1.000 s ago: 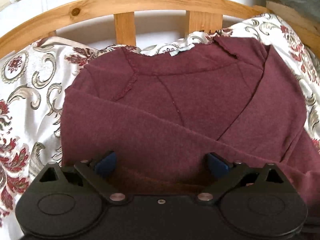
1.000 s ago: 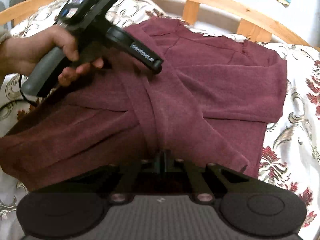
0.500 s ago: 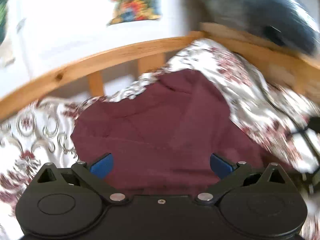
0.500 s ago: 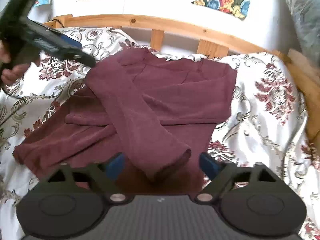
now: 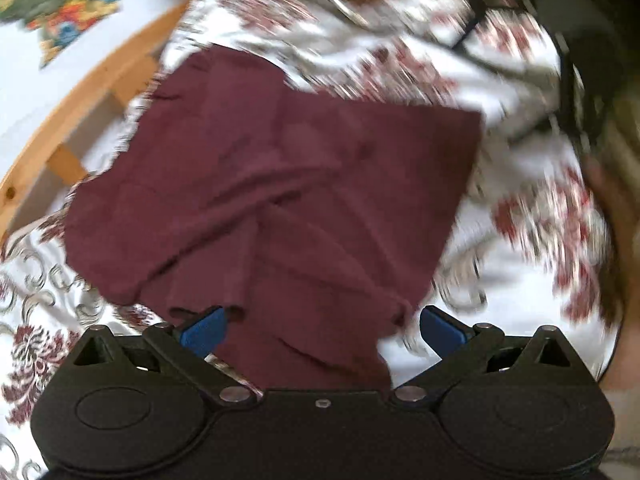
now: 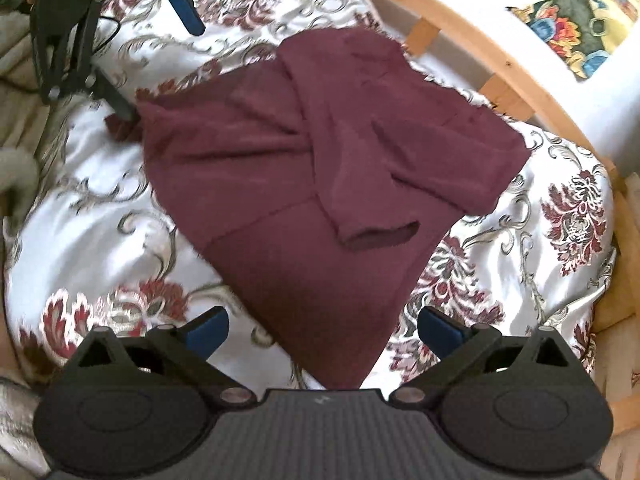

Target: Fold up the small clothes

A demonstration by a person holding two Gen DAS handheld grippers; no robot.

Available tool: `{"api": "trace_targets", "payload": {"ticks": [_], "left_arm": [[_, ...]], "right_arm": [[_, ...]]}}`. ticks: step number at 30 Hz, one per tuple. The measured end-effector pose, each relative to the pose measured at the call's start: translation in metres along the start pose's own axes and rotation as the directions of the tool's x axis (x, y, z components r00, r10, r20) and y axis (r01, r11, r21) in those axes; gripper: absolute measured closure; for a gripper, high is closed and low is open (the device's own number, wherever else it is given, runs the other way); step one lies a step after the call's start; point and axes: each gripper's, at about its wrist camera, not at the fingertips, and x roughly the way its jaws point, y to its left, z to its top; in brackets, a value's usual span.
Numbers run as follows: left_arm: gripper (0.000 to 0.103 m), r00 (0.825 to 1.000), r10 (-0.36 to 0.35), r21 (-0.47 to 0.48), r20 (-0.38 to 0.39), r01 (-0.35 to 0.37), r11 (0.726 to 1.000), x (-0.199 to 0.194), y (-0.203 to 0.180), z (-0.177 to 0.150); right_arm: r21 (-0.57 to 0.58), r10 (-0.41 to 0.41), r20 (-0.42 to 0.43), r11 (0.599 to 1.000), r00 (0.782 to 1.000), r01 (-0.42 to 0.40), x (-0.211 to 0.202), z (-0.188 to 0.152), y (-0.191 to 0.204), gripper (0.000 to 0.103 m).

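A maroon long-sleeved top [image 6: 304, 184] lies spread on a white bedcover [image 6: 104, 208] printed with red flowers and grey scrolls. Both sleeves are folded inward across the body, and one open cuff [image 6: 376, 236] rests on top near the middle. Behind the cover runs a curved wooden bed rail [image 6: 472, 40] with short slats, against a white wall that carries a colourful floral print [image 6: 580, 12]. No brand mark, label or writing can be read anywhere.

The right gripper [image 6: 322, 330] hovers above the near corner of the garment with its blue-padded fingers spread wide, holding nothing. The left gripper [image 5: 320, 330] is likewise spread wide over the top [image 5: 272, 184], fabric lying below and between its fingers without being pinched; its view is motion-blurred. In the right wrist view the left gripper [image 6: 152, 48] appears at the upper left, beside the far edge of the garment.
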Motion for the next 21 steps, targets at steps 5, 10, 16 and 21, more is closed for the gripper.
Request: {"api": "trace_targets", "payload": {"ticks": [5, 10, 16, 21], "left_arm": [[0.002, 0.981, 0.104, 0.223, -0.162, -0.066, 0.972, 0.033, -0.037, -0.006], [0.006, 0.964, 0.182, 0.257, -0.196, -0.128, 0.958, 0.049, -0.037, -0.007], [0.065, 0.958, 0.208, 0.267, -0.198, -0.151, 0.952, 0.055, -0.038, -0.006], [0.094, 0.948, 0.286, 0.201, -0.140, -0.256, 0.946, 0.041, -0.029, -0.003]], "right_arm": [[-0.042, -0.028, -0.044, 0.999, 0.999, 0.026, 0.020, -0.011, 0.000, 0.001], [-0.140, -0.095, -0.090, 0.987, 0.991, 0.082, 0.048, -0.024, 0.003, 0.008], [-0.328, -0.172, -0.016, 0.931, 0.985, 0.157, 0.062, -0.038, 0.023, 0.031], [-0.244, -0.172, -0.002, 0.955, 0.985, 0.167, 0.056, -0.037, 0.014, 0.084]]}}
